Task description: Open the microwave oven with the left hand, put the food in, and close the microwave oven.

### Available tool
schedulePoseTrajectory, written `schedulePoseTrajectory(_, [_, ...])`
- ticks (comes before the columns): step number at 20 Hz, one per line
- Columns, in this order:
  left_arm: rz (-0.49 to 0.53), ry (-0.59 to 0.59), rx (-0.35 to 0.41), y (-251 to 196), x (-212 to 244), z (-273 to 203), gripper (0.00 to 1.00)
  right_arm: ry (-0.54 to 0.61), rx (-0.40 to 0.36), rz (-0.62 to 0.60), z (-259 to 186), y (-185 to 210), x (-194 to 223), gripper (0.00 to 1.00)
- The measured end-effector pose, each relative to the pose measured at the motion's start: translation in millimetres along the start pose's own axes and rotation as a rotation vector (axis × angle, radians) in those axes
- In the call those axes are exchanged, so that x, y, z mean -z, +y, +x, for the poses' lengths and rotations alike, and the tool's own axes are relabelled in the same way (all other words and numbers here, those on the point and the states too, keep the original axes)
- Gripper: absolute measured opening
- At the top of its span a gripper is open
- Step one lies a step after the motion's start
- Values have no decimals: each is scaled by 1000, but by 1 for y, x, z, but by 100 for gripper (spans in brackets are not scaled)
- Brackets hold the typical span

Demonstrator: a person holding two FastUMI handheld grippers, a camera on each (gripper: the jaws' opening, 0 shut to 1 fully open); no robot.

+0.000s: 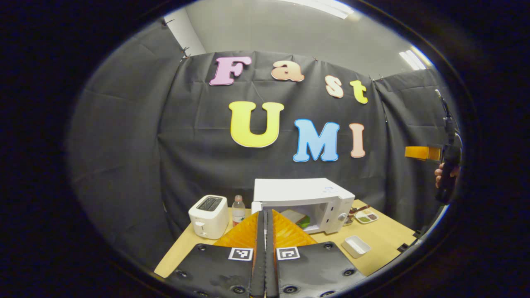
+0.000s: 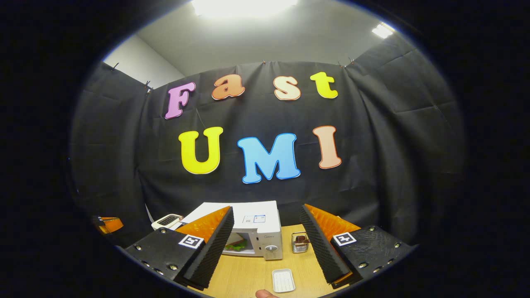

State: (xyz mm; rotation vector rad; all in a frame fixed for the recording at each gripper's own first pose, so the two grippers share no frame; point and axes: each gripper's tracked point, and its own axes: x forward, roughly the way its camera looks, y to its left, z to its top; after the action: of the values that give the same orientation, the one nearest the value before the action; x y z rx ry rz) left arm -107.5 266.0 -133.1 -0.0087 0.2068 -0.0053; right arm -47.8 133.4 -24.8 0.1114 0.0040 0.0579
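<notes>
The white microwave (image 1: pixel 302 194) stands at the back of the wooden table (image 1: pixel 385 238), well ahead of and below both grippers. Green food (image 1: pixel 304 221) lies inside its lit cavity. The door's white edge (image 1: pixel 256 207) seems swung open at the left, partly hidden by my fingers. My left gripper (image 1: pixel 265 213) is shut with nothing between its fingers. In the right gripper view the microwave (image 2: pixel 258 225) and the food (image 2: pixel 236 246) sit between the wide-apart fingers of my open, empty right gripper (image 2: pixel 266 211). That right gripper (image 1: pixel 422 152) also shows far right, held by a hand (image 1: pixel 443 174).
A white toaster (image 1: pixel 209 215) and a small bottle (image 1: pixel 238 210) stand left of the microwave. To its right sit a dish of food (image 1: pixel 366 216), a small wire holder (image 2: pixel 300 242) and an empty white tray (image 2: pixel 283 280). The table's front edge is near.
</notes>
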Motion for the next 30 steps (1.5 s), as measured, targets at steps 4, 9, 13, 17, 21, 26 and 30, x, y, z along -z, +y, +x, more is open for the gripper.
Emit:
schedulePoseTrajectory(4, [42,101,-23,27,52,-17,7,-8,1,-2,1,-2,-5,98])
schedulePoseTrajectory(9, [12,211,-30,35,110,-36,7,-16,-15,-8,1,-2,-6,98])
schedulePoseTrajectory(13, [1,275,2,20,145,-32,7,-20,-39,-22,0,2,-9,93])
schedulePoseTrajectory(17, [-22,282,21,4,148,-29,7,-11,-32,-32,-1,-5,-8,98])
schedulePoseTrajectory(21, [-36,287,67,-23,150,-26,7,-12,-10,-18,0,-16,-7,98])
schedulePoseTrajectory(26, [-34,300,164,-73,152,-16,7,-6,9,-10,1,-28,-7,98])
schedulePoseTrajectory(30, [-30,295,243,-113,149,1,7,-8,17,-14,1,-39,-8,98])
